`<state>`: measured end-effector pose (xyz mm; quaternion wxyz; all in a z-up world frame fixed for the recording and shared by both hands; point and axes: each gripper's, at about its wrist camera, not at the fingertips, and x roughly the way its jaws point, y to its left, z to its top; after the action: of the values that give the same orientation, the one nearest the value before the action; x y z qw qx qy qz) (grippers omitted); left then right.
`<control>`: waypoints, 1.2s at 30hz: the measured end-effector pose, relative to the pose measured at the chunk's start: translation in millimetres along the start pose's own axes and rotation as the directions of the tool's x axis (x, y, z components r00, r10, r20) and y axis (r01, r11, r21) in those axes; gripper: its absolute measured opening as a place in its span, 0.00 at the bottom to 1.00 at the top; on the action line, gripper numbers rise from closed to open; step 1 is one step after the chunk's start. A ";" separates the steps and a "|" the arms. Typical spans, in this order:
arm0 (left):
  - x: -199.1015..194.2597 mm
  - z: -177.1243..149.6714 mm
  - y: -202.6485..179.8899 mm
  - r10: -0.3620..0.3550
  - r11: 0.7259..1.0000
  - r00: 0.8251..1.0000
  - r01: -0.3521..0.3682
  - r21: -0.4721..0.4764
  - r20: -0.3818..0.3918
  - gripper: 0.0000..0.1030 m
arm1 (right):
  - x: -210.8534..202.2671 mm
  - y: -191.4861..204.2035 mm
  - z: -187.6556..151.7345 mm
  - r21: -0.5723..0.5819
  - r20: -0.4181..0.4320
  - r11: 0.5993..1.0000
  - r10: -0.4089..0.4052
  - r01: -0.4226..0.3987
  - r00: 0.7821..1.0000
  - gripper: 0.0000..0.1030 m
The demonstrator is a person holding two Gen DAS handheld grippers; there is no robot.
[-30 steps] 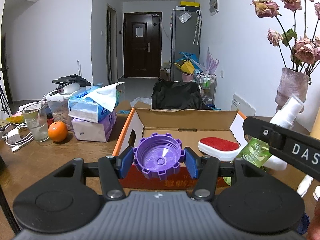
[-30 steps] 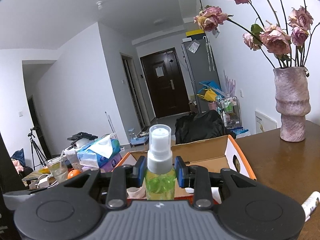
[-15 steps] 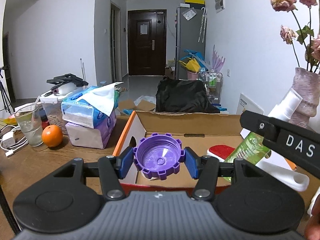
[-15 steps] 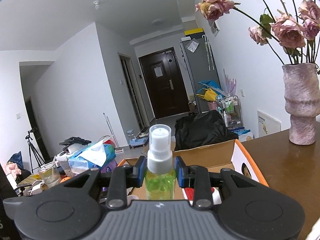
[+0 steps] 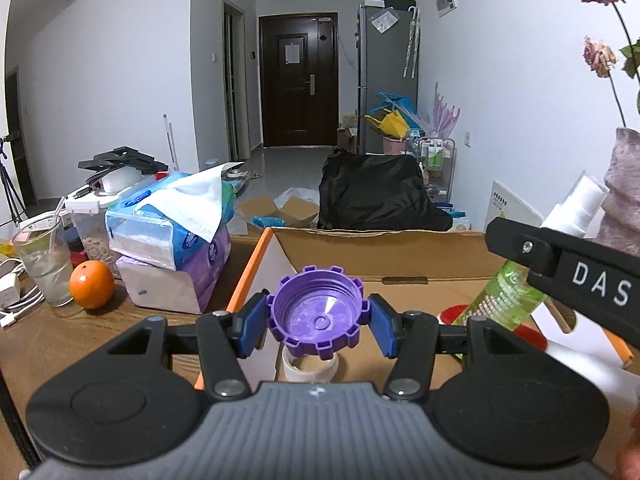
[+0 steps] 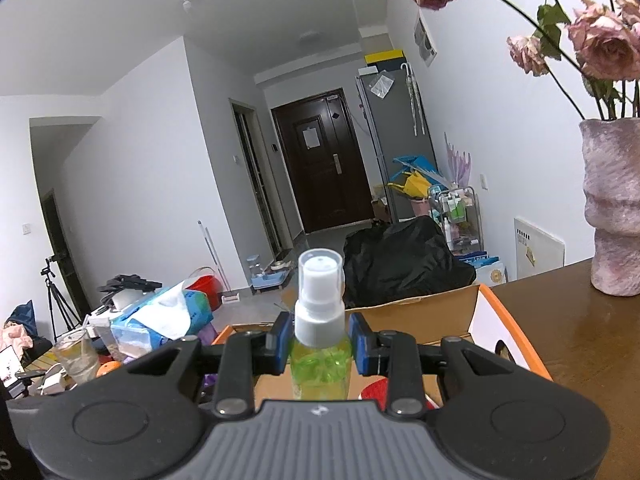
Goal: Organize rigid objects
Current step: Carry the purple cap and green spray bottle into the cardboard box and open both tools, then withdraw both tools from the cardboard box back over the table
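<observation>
My left gripper (image 5: 316, 322) is shut on a purple notched cap (image 5: 316, 312), its hollow side facing up, held over the near left part of an open cardboard box (image 5: 384, 248). A white tape roll (image 5: 309, 367) lies in the box just under the cap. My right gripper (image 6: 319, 346) is shut on a green spray bottle (image 6: 320, 364) with a white nozzle, held upright above the same box (image 6: 424, 312). In the left wrist view that bottle (image 5: 508, 294) and the right gripper's black arm come in from the right. A red and white object (image 5: 528, 336) lies in the box.
On the wooden table (image 5: 56, 340) left of the box stand stacked tissue packs (image 5: 172, 236), an orange (image 5: 91, 285), a glass with a straw (image 5: 42, 258) and white cables. A purple vase with dried roses (image 6: 612, 204) stands at the right. A black bag (image 5: 380, 196) sits behind the box.
Both grippers have moved forward over the box with their loads still held. The box's front wall has slipped under the left gripper, and the white roll has come into sight below the cap.
</observation>
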<state>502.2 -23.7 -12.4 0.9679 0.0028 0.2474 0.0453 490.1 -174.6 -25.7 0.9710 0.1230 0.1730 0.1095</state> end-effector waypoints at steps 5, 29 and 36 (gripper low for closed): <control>15.7 2.7 1.6 0.010 1.000 1.000 -0.010 0.003 -0.011 0.55 | 14.2 -0.3 0.8 -0.003 -0.012 1.000 -0.011 0.011 1.000 0.29; 34.3 9.5 10.4 0.048 0.999 0.999 -0.048 -0.003 -0.017 1.00 | 35.9 -8.0 9.1 -0.019 -0.083 0.991 -0.131 0.130 0.988 0.73; 32.3 11.0 10.7 0.051 0.999 0.999 -0.051 0.002 -0.012 1.00 | 30.2 -11.1 13.2 -0.004 -0.068 0.990 -0.142 0.142 0.988 1.00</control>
<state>534.8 -10.0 -17.9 0.9649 0.0098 0.2532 0.0696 524.4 -180.0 -26.1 0.9698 0.1071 0.2144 0.0443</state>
